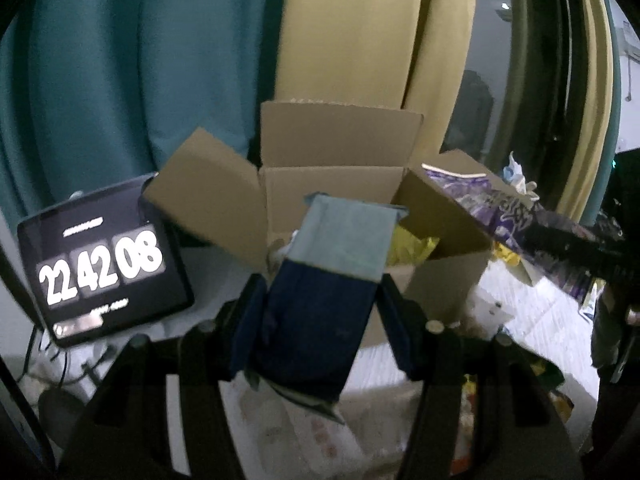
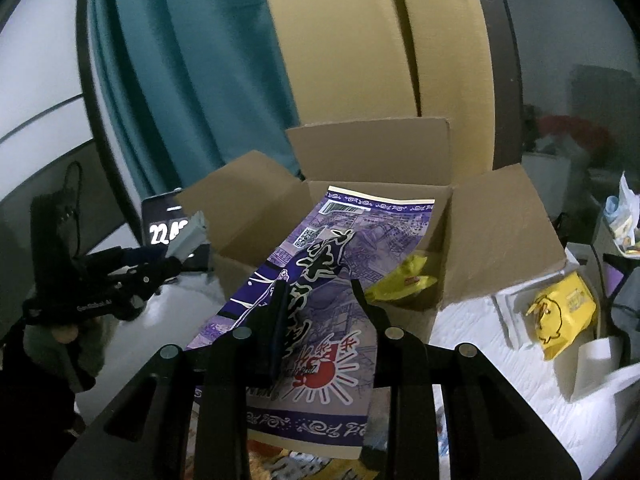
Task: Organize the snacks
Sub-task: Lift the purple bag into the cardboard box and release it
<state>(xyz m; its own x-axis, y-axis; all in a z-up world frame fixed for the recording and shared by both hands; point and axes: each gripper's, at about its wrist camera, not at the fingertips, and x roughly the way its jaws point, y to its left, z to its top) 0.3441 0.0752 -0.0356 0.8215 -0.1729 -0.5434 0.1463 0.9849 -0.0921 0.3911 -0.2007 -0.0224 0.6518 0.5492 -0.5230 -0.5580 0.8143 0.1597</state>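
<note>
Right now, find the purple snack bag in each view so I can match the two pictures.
Left wrist view: the purple snack bag enters from the right edge, its end over the open cardboard box.
Right wrist view: the bag fills the lower centre, clamped in the right tool, its top reaching over the box.
Shared landmark: the clock screen left of the box.

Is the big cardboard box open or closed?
Open. The cardboard box has its flaps standing up and spread outward, and a yellow snack bag shows inside.

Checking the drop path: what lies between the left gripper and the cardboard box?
Only the blue packet that the left gripper holds, reaching toward the cardboard box; shown in the left wrist view.
</note>
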